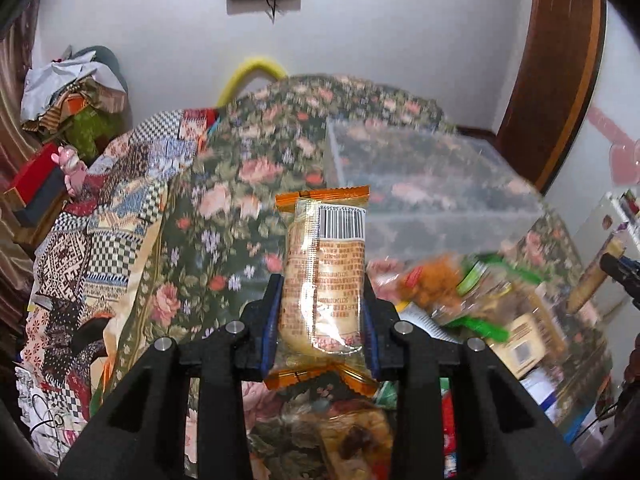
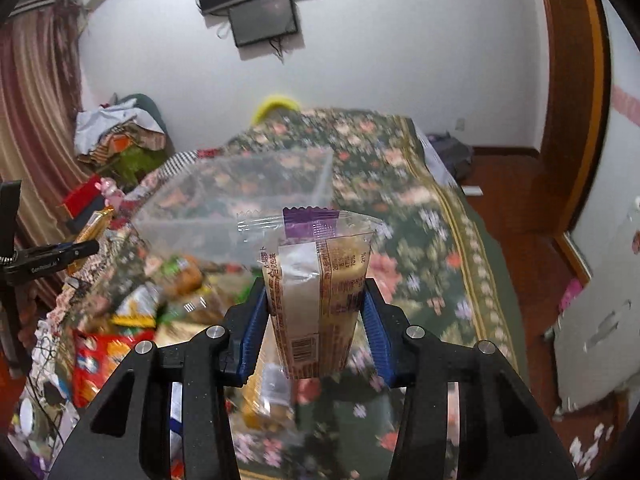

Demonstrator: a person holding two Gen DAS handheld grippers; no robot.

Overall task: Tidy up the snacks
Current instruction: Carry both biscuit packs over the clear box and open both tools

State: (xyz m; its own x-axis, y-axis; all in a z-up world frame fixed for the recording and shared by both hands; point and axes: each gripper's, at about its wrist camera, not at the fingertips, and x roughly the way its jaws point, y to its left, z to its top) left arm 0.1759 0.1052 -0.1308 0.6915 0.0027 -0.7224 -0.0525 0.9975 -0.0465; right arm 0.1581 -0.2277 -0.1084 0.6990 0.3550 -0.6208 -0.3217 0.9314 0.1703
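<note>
In the left wrist view, the left tongs (image 1: 322, 320) are closed on an orange-edged snack packet (image 1: 325, 276), which stands upright between the two blue pads (image 1: 269, 328), barcode side to the camera. The packet is lifted above the floral bed cover (image 1: 224, 184). Behind it and to the right sits a clear plastic box (image 1: 428, 184), blurred but see-through. To the right of the tongs lies a pile of mixed snacks (image 1: 472, 304) in green, orange and yellow wrappers. This view alone shows the patchwork blanket (image 1: 100, 216) on the left side of the bed, and the tip of the other tool at the far right edge.

In the right wrist view, the right tongs (image 2: 316, 320) are closed on a different packet, a purple-topped snack packet (image 2: 320, 292) with a clear wrapper, held upright between the pads, its printed back to the camera. Here the clear plastic box (image 2: 240, 200) is behind and to the left of the packet, and the snack pile (image 2: 140, 304) lies at the left below it. Only this view shows the wooden floor (image 2: 520, 208) to the right of the bed, the curtain (image 2: 36, 120) at the left, and the left tool (image 2: 52, 256) from the side, holding its orange packet
</note>
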